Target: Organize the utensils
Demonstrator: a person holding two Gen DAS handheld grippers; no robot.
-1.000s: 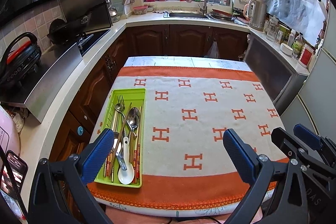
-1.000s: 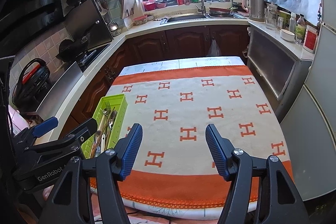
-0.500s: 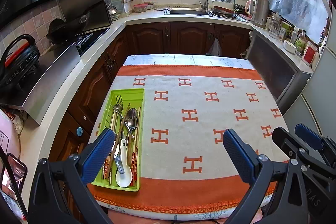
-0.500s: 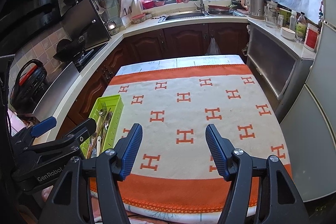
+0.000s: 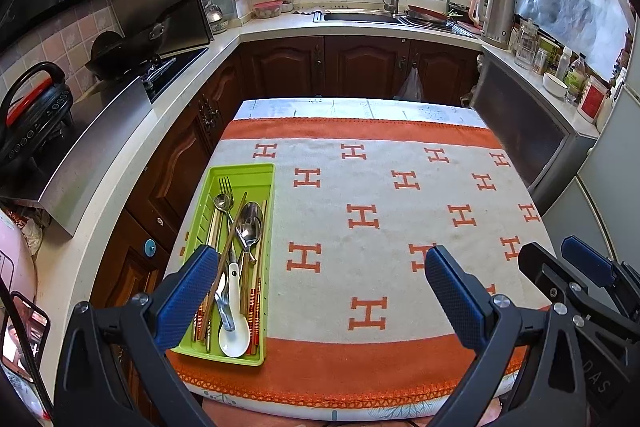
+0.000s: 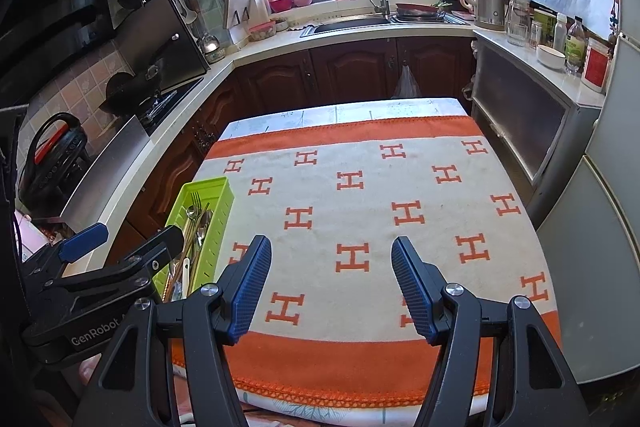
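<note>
Your left tool [image 5: 320, 291] and right tool [image 6: 332, 287] both stand spread, pinching nothing, above the table [image 5: 400, 227]. The green tray [image 5: 262, 173] lies at the table's left edge, holding the utensils [image 5: 240, 247]: spoons, fork, chopsticks.

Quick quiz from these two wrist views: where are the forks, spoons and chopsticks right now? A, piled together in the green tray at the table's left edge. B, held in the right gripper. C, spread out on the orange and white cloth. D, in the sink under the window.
A: the utensils lie heaped in the green tray at the cloth's left edge; both grippers are empty.
</note>
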